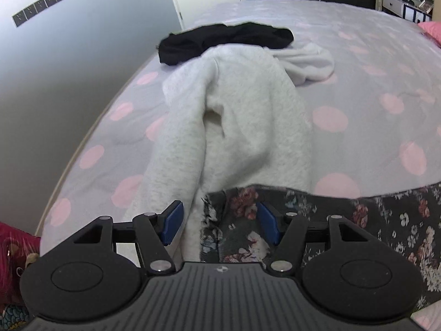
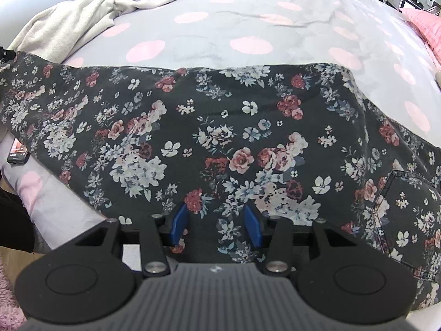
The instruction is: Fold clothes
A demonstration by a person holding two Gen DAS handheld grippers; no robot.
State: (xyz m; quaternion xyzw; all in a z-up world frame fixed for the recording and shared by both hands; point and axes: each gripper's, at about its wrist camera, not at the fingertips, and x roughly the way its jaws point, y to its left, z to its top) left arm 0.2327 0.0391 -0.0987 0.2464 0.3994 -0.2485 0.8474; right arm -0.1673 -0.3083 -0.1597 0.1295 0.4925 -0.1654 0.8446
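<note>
A dark floral garment (image 2: pixel 220 127) lies spread flat across the near side of the bed, with a back pocket at its right end. Its left end shows in the left wrist view (image 1: pixel 358 220). My left gripper (image 1: pixel 220 223) is open, its blue pads either side of the garment's left edge, where it overlaps a light grey sweatshirt (image 1: pixel 242 115). My right gripper (image 2: pixel 216 224) is open over the garment's near edge, with floral cloth between the pads.
A black garment (image 1: pixel 220 40) lies beyond the sweatshirt near the bed's far left edge. The bed cover (image 2: pixel 248 22) is grey with pink dots. A phone (image 2: pixel 18 151) lies on the bed at the left. A pink pillow (image 2: pixel 424 24) sits at far right.
</note>
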